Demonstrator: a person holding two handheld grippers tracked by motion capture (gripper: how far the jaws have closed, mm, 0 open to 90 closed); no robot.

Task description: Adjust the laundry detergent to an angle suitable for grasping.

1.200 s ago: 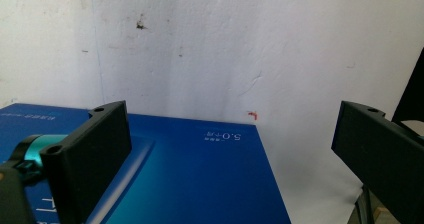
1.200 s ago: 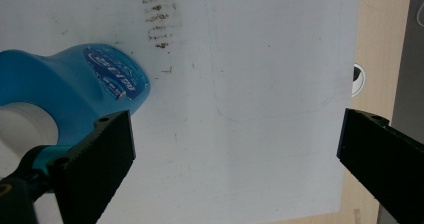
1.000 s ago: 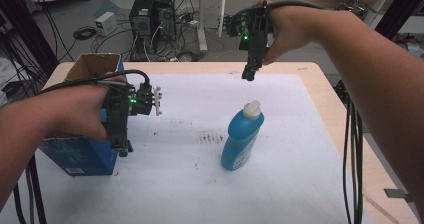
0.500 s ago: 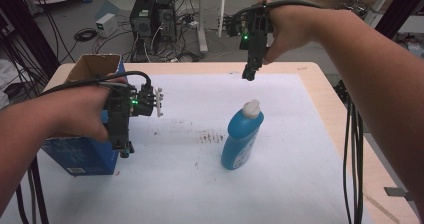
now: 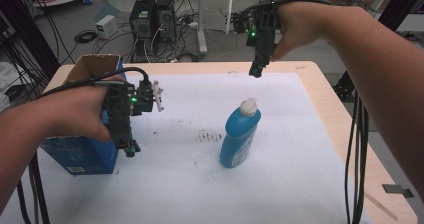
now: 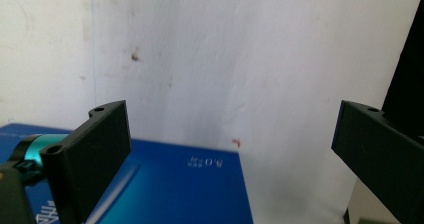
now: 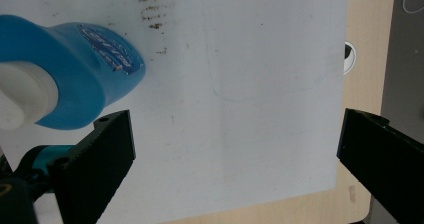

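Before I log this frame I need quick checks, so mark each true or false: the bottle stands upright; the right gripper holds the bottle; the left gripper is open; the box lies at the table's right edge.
1. The bottle stands upright: true.
2. The right gripper holds the bottle: false, it hangs open above and beyond it.
3. The left gripper is open: true.
4. The box lies at the table's right edge: false, it stands at the left.

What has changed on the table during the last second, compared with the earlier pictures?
Nothing visibly changed. The left gripper still hovers open beside the blue box, and the right gripper still hangs open above the far side of the white mat. The blue bottle stands upright in the same place, untouched.
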